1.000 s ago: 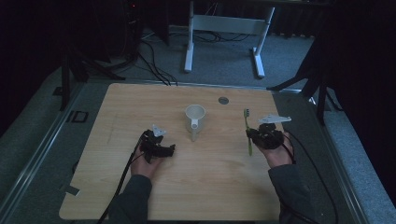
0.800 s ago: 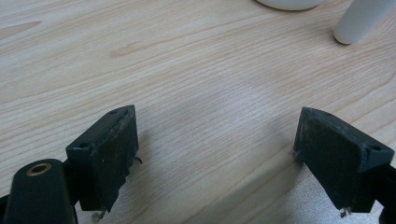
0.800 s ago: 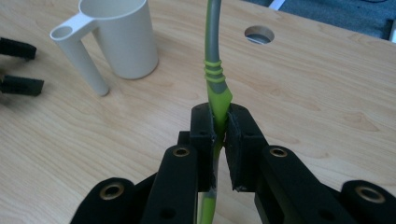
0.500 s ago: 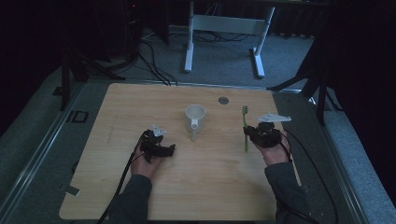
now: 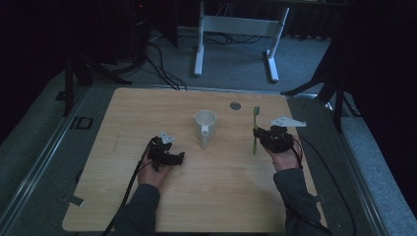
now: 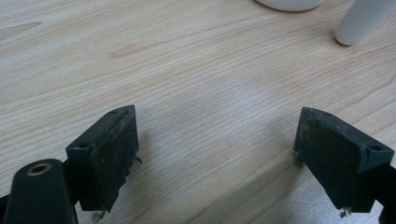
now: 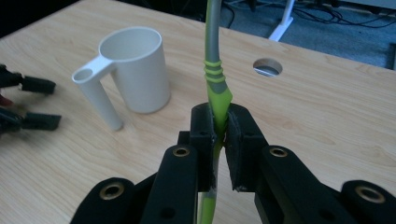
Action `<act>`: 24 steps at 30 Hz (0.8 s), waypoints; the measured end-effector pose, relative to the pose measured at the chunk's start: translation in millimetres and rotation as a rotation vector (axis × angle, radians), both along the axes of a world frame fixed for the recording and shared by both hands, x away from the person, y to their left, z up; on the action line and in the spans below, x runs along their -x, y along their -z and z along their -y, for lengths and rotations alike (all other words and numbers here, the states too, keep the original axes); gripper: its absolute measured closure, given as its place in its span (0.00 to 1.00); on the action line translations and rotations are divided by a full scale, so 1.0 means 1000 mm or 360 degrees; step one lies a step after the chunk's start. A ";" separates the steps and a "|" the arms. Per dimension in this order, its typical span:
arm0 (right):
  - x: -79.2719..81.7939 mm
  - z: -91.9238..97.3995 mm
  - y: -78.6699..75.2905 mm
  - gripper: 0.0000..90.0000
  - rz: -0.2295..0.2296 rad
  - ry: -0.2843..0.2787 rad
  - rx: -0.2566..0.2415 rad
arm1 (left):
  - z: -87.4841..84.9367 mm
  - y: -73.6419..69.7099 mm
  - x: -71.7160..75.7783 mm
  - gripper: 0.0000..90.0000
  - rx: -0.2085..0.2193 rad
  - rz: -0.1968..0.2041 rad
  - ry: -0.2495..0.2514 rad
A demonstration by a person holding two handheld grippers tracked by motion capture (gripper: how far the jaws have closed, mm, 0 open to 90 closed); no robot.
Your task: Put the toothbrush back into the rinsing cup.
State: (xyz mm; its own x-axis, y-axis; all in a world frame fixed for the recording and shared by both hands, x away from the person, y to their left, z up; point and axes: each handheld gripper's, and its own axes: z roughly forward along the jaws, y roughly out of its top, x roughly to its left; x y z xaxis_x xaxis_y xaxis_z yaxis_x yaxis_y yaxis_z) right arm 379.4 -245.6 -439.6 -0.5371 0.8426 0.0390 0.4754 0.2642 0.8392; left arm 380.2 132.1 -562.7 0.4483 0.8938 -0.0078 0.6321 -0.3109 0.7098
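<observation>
A white cup (image 5: pixel 204 123) (image 7: pixel 135 67) with a long tubular handle stands near the middle of the wooden table (image 5: pixel 206 196). My right gripper (image 5: pixel 259 136) (image 7: pixel 218 140) is shut on a green and grey toothbrush (image 5: pixel 255 129) (image 7: pixel 214 79), held off the table to the right of the cup with its head pointing away. My left gripper (image 5: pixel 173 156) (image 6: pixel 210 154) rests low on the table in front and to the left of the cup, jaws wide open with bare wood between them. The cup's handle tip (image 6: pixel 359 21) shows ahead of it.
A round cable hole (image 5: pixel 235 105) (image 7: pixel 267 66) lies in the table behind the cup. Beyond the far edge stand a white frame's legs (image 5: pixel 236 29) and floor cables. Black cables trail from both grippers toward the near edge.
The right gripper has lifted the toothbrush a little and shifted it slightly left toward the cup. The left gripper has stayed in place.
</observation>
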 end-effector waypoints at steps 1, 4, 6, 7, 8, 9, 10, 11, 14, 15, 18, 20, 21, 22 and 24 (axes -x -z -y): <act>0.000 0.000 0.000 0.91 0.0005 0.0002 -0.0013 | 0.000 0.000 0.000 0.16 0.0000 0.0000 0.0000; -0.001 -0.001 0.001 0.91 0.0017 0.0009 -0.0038 | 0.000 0.000 0.000 0.16 0.0001 0.0001 -0.0001; -0.002 -0.002 0.000 0.91 0.0026 0.0011 -0.0050 | 0.000 0.000 0.000 0.16 0.0003 0.0002 -0.0003; -0.002 -0.003 0.000 0.91 0.0030 0.0011 -0.0055 | 0.000 0.000 0.000 0.16 0.0004 0.0002 -0.0003; -0.002 -0.003 0.000 0.91 0.0036 0.0013 -0.0058 | 0.000 0.000 0.000 0.16 0.0004 0.0002 -0.0003; -0.002 -0.004 0.000 0.91 0.0040 0.0013 -0.0062 | 0.000 0.000 0.000 0.16 0.0005 0.0003 -0.0004; -0.002 -0.004 -0.001 0.91 0.0046 0.0014 -0.0068 | 0.000 0.000 0.000 0.16 0.0004 0.0002 -0.0003; -0.003 -0.005 -0.001 0.91 0.0053 0.0013 -0.0069 | 0.000 0.000 0.000 0.16 0.0001 0.0001 -0.0002; -0.003 -0.006 -0.003 0.91 0.0069 0.0011 -0.0082 | 0.000 0.000 0.000 0.16 0.0002 0.0001 -0.0002; -0.003 -0.007 -0.003 0.91 0.0073 0.0014 -0.0088 | 0.000 0.000 0.000 0.16 0.0001 0.0001 -0.0002; -0.003 -0.009 -0.004 0.91 0.0083 0.0010 -0.0097 | 0.000 0.000 0.000 0.16 0.0001 0.0000 -0.0002; -0.004 -0.011 -0.004 0.91 0.0088 0.0008 -0.0098 | 0.000 0.000 0.000 0.16 0.0001 0.0000 -0.0002; -0.004 -0.012 -0.004 0.91 0.0093 0.0005 -0.0100 | 0.000 0.000 0.000 0.16 0.0001 0.0001 -0.0002; -0.004 -0.012 -0.004 0.91 0.0098 0.0003 -0.0102 | 0.000 0.000 0.000 0.16 0.0001 0.0000 -0.0002; -0.004 -0.014 -0.004 0.91 0.0102 0.0003 -0.0111 | 0.000 0.000 0.000 0.16 0.0000 0.0000 -0.0001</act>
